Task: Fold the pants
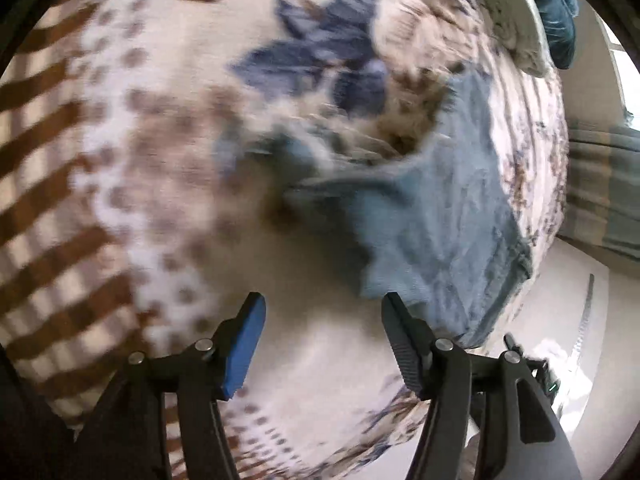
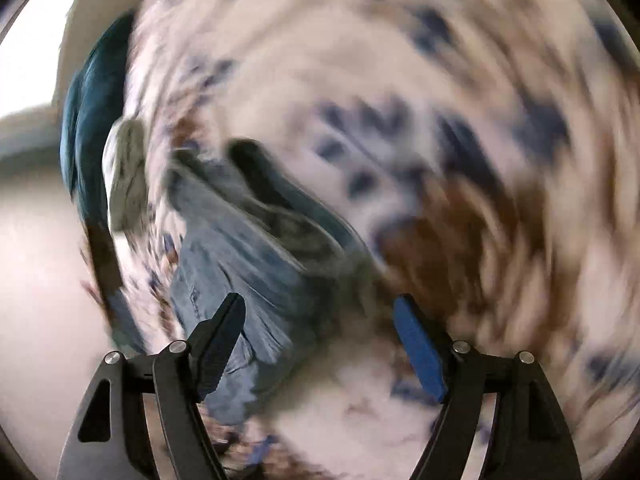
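Left wrist view shows a bed covered by a patterned blanket [image 1: 168, 152] in cream, brown and blue, and this fills most of both pictures. On it, toward the bed's edge, lie the pants [image 1: 448, 216], a pair of faded blue jeans in a loose, partly bunched heap; in the right wrist view the pants [image 2: 240, 264] spread out ahead of the fingers with folds and a seam showing, though blur hides the finer detail. Beyond them a pale pillow [image 1: 516, 20] and a dark teal cushion [image 1: 560, 12] sit at the far side of the bed. The jeans look like soft but fairly heavy denim, likely to drape and sag when lifted, not slippery and in no way fragile; thick seams, the waistband or a leg hem should give the firmest hold, best taken at two spread points so the cloth hangs flat. Which end is the waistband I cannot tell from here. The left gripper [image 1: 324, 300] has its jaws wide apart and holds nothing, with its right finger just over the near edge of the denim; whether it touches is unclear. The right gripper [image 2: 318, 304] is likewise spread wide and empty, poised over the near end of the jeans.
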Demonstrator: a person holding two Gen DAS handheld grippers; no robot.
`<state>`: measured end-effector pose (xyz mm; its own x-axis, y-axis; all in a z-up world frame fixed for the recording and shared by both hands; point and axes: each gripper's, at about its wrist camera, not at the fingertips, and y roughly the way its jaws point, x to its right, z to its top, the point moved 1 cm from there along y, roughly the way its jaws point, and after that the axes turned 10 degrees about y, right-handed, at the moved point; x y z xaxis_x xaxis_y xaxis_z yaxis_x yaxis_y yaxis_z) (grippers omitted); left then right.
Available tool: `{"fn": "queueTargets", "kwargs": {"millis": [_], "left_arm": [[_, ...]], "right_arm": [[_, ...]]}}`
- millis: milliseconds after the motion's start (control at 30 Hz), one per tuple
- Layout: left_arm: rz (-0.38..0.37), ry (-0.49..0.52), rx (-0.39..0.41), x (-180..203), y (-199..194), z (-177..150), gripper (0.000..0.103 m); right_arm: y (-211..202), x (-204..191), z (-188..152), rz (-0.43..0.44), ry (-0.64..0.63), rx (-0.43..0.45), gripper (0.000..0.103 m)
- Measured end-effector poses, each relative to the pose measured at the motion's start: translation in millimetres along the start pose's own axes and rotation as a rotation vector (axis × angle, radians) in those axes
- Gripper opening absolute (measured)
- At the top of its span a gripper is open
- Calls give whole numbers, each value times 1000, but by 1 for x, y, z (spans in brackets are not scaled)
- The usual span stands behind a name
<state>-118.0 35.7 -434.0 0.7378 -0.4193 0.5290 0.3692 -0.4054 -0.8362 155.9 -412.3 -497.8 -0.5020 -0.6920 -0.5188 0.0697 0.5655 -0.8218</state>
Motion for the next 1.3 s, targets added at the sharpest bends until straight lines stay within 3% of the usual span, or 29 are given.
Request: {"fn": "queueTargets", "kwargs": {"millis": [67,133,200,233,333,433,533,667,733,833,1033,1133,1200,1300], "left_arm": [[-20,23,3,22,12,7,58],[-44,23,-6,30,11,2,58],[-89,13,-26,45,15,-7,58],[-98,15,-46,50,19,-15,61],[-135,-12,-105,51,30,-34,61],[-170,-72,-103,49,40,-31,61],[-220,-139,-62,37,42,-19,61],[-295,-279,-34,17,53,-4,61],[-321,-313,-22,13,53,0,61],[-329,-321,8,12,46,5,61],[-304,-309,40,11,40,14,61],[-289,-286,62,18,33,19,58],[-270,-241,82,26,26,22,47],[-241,-156,97,40,18,27,31]], "right_arm": [[0,-36,13,-57,-162,18,79],[15,-65,27,-111,-276,-23,79],[37,-88,37,-172,-350,-52,62],[46,-92,42,-210,-376,-56,37],[56,-94,50,-271,-334,-54,34],[31,-85,38,-170,-315,-55,38],[8,-63,25,-28,-199,-52,77],[-5,-16,-2,53,-33,-39,77],[6,11,-13,111,54,-84,77],[32,44,-21,238,163,-156,77],[90,48,-3,450,278,-138,79],[100,35,2,454,269,-107,81],[100,23,1,434,234,-84,81],[98,20,-4,400,215,-66,64]]}}
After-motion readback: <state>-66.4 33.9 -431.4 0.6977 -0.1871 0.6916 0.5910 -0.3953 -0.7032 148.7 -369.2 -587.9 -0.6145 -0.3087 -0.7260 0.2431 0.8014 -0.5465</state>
